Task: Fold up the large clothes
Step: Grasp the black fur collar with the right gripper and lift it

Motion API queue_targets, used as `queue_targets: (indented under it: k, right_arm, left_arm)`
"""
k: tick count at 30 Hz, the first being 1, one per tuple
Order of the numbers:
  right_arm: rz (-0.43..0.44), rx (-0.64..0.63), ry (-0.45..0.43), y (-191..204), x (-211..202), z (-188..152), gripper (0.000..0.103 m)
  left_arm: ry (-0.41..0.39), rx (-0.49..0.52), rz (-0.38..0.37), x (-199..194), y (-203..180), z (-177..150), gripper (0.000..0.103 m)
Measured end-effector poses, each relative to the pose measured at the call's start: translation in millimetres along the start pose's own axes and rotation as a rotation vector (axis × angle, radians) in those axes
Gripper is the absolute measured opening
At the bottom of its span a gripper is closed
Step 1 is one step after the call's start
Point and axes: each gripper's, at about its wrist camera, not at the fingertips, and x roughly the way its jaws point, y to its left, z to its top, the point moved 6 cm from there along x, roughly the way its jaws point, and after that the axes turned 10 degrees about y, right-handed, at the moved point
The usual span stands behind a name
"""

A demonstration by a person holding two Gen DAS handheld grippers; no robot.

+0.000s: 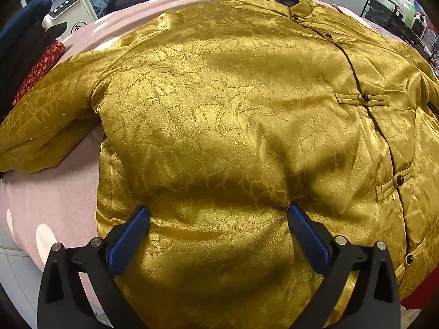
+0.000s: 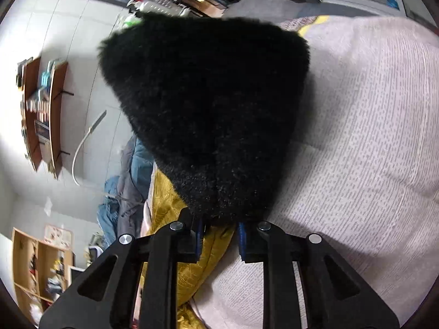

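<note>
While the jacket point(image 1: 225, 115) is lying front-up, collar pointing away, the left hand-held gripper point(image 1: 218, 216) is hovering wide open over its hem. The right hand-held gripper point(image 2: 219, 227) is pinching its black fleece lining point(image 2: 208, 109), folded upward.

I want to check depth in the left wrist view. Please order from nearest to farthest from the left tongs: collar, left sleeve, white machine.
From the left tongs:
1. Left sleeve, lower left.
2. Collar, top, right of centre.
3. White machine, upper left, behind the bed.
</note>
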Motion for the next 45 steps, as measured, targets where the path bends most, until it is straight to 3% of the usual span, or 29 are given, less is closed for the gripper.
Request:
queue_targets:
  k: [5, 7, 10, 13, 16, 20, 23, 27, 31, 36, 38, 39, 40, 41, 45]
  right_arm:
    - [-0.062, -0.076, -0.008, 15.7, 2.1, -4.4, 0.022]
    - [-0.089, -0.122, -0.029, 27.6, 0.7, -4.8, 0.015]
    - [-0.138, -0.264, -0.054, 69.3, 2.1, -12.6, 0.012]
    - [-0.084, -0.386, -0.036, 127.1, 6.8, -24.7, 0.012]
    - [0.016, -0.499, 0.030, 199.4, 25.2, -62.1, 0.012]
    - [0.099, -0.708, 0.164, 284.4, 59.9, -157.8, 0.012]
    - [0.099, -0.950, 0.248, 340.6, 93.3, -246.0, 0.012]
    - [0.111, -1.205, 0.366, 375.8, 129.8, -373.7, 0.012]
    - [0.057, -1.370, 0.419, 364.0, 159.6, -474.8, 0.012]
    - [-0.059, -1.502, 0.528, 317.0, 196.3, -560.6, 0.012]
    - [-0.099, -1.555, 0.506, 300.3, 203.5, -563.5, 0.019]
    - [-0.135, -1.582, 0.488, 290.9, 206.8, -566.3, 0.036]
    - [-0.173, -1.598, 0.474, 285.2, 211.2, -565.6, 0.070]
    - [-0.207, -1.606, 0.456, 280.1, 211.7, -564.3, 0.083]
    - [-0.120, -1.575, 0.533, 262.0, 185.6, -551.6, 0.083]
  left_arm:
    - [-0.009, 0.002, -0.001, -1.9, -0.5, 2.0, 0.099]
    - [-0.015, 0.000, 0.000, -2.8, -0.3, 0.3, 0.099]
    - [-0.015, -0.001, -0.001, -4.0, -1.4, -1.8, 0.099]
    - [-0.014, -0.002, -0.004, -4.5, -0.6, -1.8, 0.098]
    - [-0.022, -0.004, -0.003, -6.6, -0.3, -3.0, 0.098]
    - [-0.074, -0.038, -0.028, -26.6, 4.5, -8.9, 0.097]
    - [-0.139, -0.097, -0.061, -48.4, 18.8, -13.1, 0.097]
    - [-0.160, -0.176, -0.056, -62.1, 49.9, -19.2, 0.097]
    - [-0.151, -0.233, -0.070, -62.0, 72.1, -28.9, 0.097]
    - [-0.158, -0.210, -0.030, -63.5, 79.8, -39.4, 0.097]
    - [-0.155, -0.200, -0.026, -63.3, 79.1, -40.1, 0.097]
    - [-0.156, -0.201, -0.027, -63.5, 79.0, -40.2, 0.097]
    - [-0.157, -0.202, -0.030, -63.0, 78.2, -38.2, 0.097]
    - [-0.159, -0.204, -0.035, -63.5, 78.3, -38.7, 0.097]
    - [-0.165, -0.196, -0.057, -64.7, 71.6, -33.3, 0.097]
